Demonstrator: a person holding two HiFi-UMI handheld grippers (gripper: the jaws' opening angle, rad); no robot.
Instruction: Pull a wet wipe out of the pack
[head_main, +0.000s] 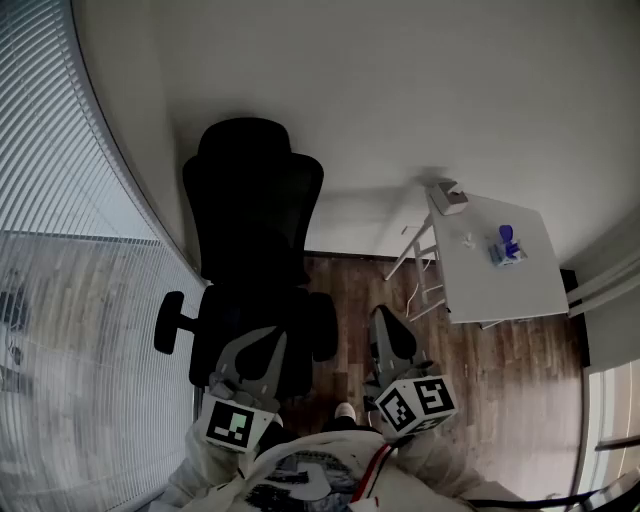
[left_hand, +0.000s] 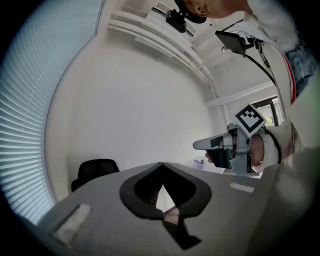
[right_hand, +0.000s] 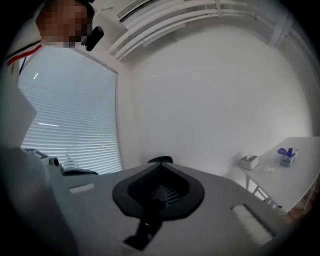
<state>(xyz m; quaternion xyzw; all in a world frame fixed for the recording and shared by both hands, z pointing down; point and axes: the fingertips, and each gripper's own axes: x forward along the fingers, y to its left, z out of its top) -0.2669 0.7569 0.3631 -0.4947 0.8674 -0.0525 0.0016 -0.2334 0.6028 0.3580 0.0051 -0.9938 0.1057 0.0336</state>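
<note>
White walls (head_main: 400, 90), a wood-plank floor (head_main: 350, 290) and slatted blinds (head_main: 60, 150) enclosed the room. A small blue-and-white item, probably the wet wipe pack (head_main: 507, 247), lay on the white desk (head_main: 520, 285) at the right, with a blue part standing up from it; too small to show its opening or any wipe. Judged as a soft film pack, it would be light and apt to slide or lift when pulled on. The wipe itself would be thin, damp and limp, best pinched at whatever fold shows at the opening while the pack body is pressed down. Near it lay a tiny white scrap (head_main: 467, 240), and a pale box (head_main: 449, 197) sat at the desk's corner. A black, padded office chair (head_main: 255, 230) stood beside the blinds. Well apart from the desk, the left hand-held gripper (left_hand: 160, 166) and the right hand-held gripper (right_hand: 161, 166) pointed level, jaws closed tip to tip on nothing.
</note>
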